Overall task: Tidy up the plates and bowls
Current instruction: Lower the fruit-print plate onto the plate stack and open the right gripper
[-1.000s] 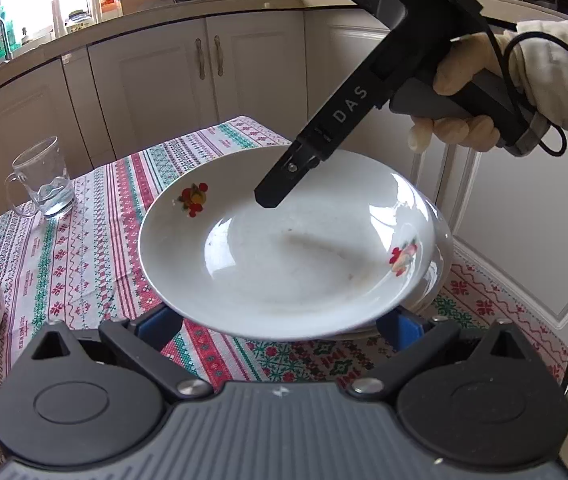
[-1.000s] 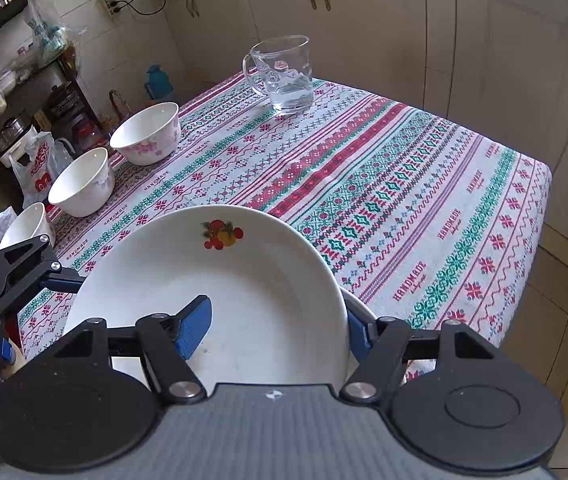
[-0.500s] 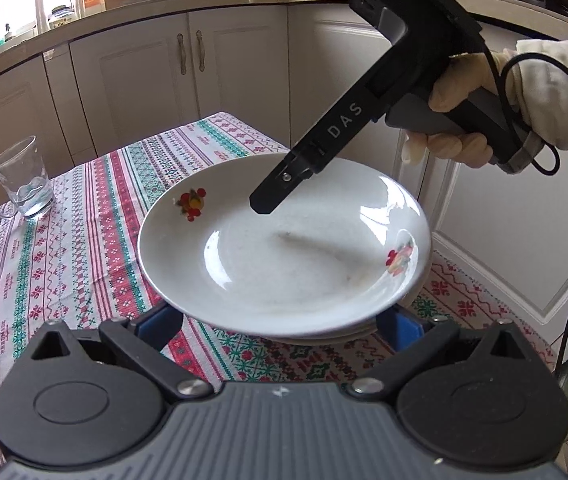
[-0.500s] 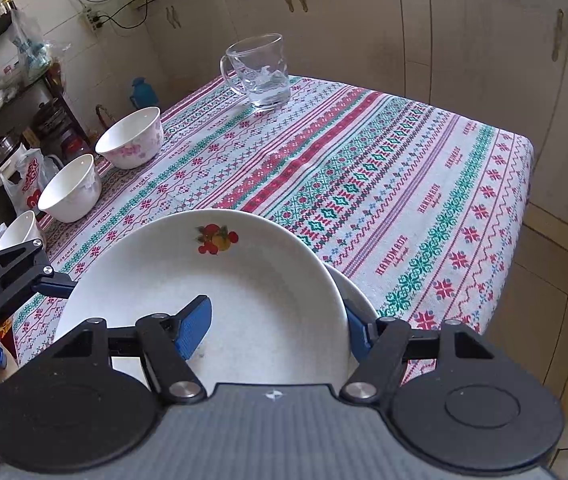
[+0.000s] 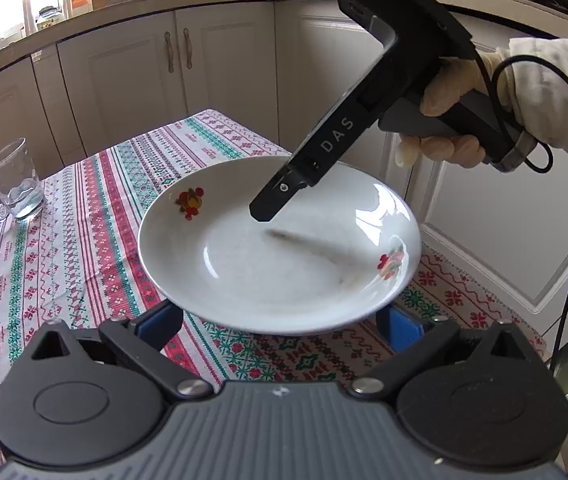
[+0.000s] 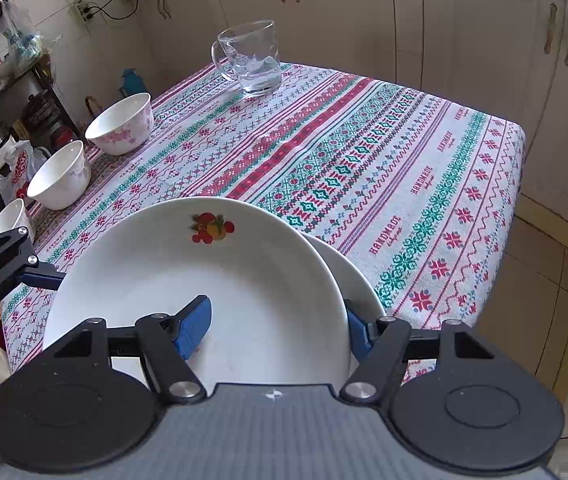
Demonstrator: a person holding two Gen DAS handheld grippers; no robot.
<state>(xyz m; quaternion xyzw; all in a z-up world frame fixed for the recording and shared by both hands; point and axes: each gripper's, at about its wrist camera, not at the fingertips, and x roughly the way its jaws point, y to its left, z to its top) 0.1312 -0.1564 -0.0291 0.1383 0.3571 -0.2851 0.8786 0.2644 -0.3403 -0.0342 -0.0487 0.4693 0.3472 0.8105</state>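
– Right hand-held gripper (image 6: 275, 330), any writing on it?
– "DAS", white letters along its black body, seen from the left wrist view. A pale-gloved hand (image 5: 444, 120) grips its handle.
– Other text?
– "HANDMADE" repeats in red down the striped red, green and white tablecloth (image 6: 364, 160) on the worktop. A plastic bag (image 6: 19, 168) at the left edge has red lettering I cannot read.
– What does that gripper have?
– It is clamped on a white shallow ceramic plate (image 6: 243, 280): one blue pad lies inside the well, the other sits behind the near right rim.
– How does the plate look?
– Glossy, round, with two small red-and-orange fruit motifs on the rim. It sits at the worktop's near corner, over a second white plate (image 6: 358, 280) that peeks out on the right.
– And the left hand-held gripper (image 5: 279, 322)?
– Spread wide, nothing gripped; the plate covers its fingertips, so I cannot tell what they touch.
– Anything else?
– Three white bowls with pink flowers (image 6: 119, 124) line the left edge, the nearest cut off. A clear glass mug (image 6: 251, 60) stands at the far end.
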